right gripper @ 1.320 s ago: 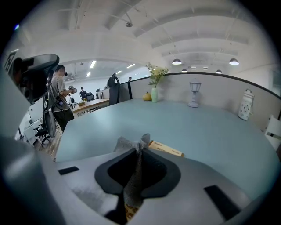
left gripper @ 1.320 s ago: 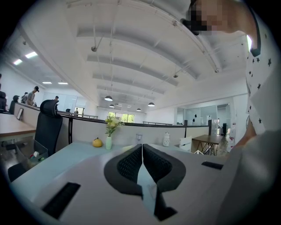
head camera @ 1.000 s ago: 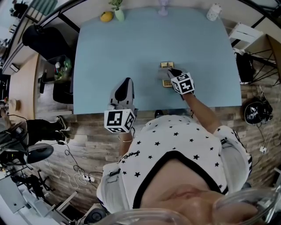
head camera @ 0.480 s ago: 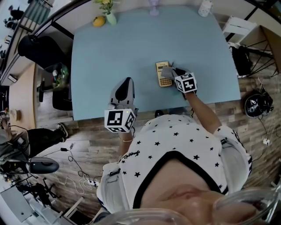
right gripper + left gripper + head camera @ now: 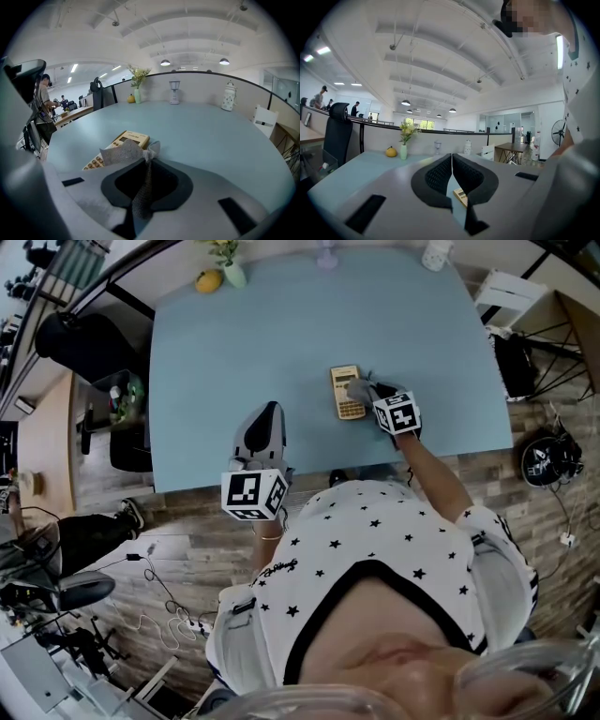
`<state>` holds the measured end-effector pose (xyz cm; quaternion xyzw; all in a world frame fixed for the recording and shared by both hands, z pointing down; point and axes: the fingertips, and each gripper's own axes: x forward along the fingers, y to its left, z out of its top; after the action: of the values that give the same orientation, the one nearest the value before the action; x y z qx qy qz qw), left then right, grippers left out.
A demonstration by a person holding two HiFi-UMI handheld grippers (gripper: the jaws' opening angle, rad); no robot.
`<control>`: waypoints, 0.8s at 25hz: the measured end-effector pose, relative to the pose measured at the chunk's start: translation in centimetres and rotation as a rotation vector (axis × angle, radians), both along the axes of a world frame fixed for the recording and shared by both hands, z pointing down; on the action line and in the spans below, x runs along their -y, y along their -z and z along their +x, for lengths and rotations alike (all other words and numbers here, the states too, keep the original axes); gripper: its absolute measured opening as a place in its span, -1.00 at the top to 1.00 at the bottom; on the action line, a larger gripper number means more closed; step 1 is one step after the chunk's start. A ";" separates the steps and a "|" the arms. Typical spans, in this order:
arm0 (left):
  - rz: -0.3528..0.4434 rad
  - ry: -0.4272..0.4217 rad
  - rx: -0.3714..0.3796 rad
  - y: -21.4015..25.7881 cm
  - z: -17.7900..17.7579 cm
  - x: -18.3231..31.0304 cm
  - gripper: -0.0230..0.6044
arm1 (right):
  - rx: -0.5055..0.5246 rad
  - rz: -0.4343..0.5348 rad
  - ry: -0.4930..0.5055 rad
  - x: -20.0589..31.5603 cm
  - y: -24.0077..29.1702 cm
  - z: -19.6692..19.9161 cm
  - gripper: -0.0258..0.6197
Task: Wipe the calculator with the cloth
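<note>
A tan calculator (image 5: 346, 391) (image 5: 120, 147) lies flat on the light-blue table (image 5: 262, 343), right of centre. My right gripper (image 5: 368, 390) (image 5: 149, 153) is shut on a grey cloth (image 5: 123, 152) (image 5: 358, 388). The cloth's free end drapes over the calculator's right side. My left gripper (image 5: 267, 418) (image 5: 452, 157) rests shut at the table's near edge with nothing between its jaws, well left of the calculator. A corner of the calculator (image 5: 461, 196) shows below its jaws.
At the table's far edge stand a vase of flowers (image 5: 228, 266) with a yellow fruit (image 5: 208, 280) beside it, a small glass object (image 5: 325, 254) and a white jar (image 5: 434, 253). A dark office chair (image 5: 86, 334) sits left of the table.
My right gripper has dragged the cloth leftward off the calculator's upper part, so more of its face shows. The head camera shifted a little. The left gripper stayed put.
</note>
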<state>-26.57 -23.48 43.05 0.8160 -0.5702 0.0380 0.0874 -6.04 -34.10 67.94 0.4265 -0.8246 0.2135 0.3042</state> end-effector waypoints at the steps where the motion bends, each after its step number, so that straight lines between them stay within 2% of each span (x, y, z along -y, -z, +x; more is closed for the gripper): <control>1: -0.001 0.000 0.000 0.0 0.0 -0.1 0.83 | 0.000 0.001 -0.001 0.0 0.0 0.0 0.81; 6: 0.000 0.006 0.001 -0.1 -0.3 -0.5 0.83 | 0.012 0.029 -0.013 0.6 0.9 0.1 0.81; 10: 0.003 0.009 0.002 -0.1 -0.3 -0.7 0.83 | 0.071 0.078 -0.003 0.9 3.4 -1.2 0.81; 15: -0.001 0.029 0.002 -0.1 -0.7 -1.2 0.83 | 0.154 0.103 0.104 -0.8 5.5 -5.7 0.81; 20: 0.000 0.060 0.000 0.0 -1.7 -2.2 0.83 | 0.149 0.072 0.237 -3.9 4.9 -9.5 0.81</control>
<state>-28.29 -21.32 43.01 0.7985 -0.5944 0.0355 0.0884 -15.57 -30.20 63.07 0.3197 -0.8965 0.1775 0.2500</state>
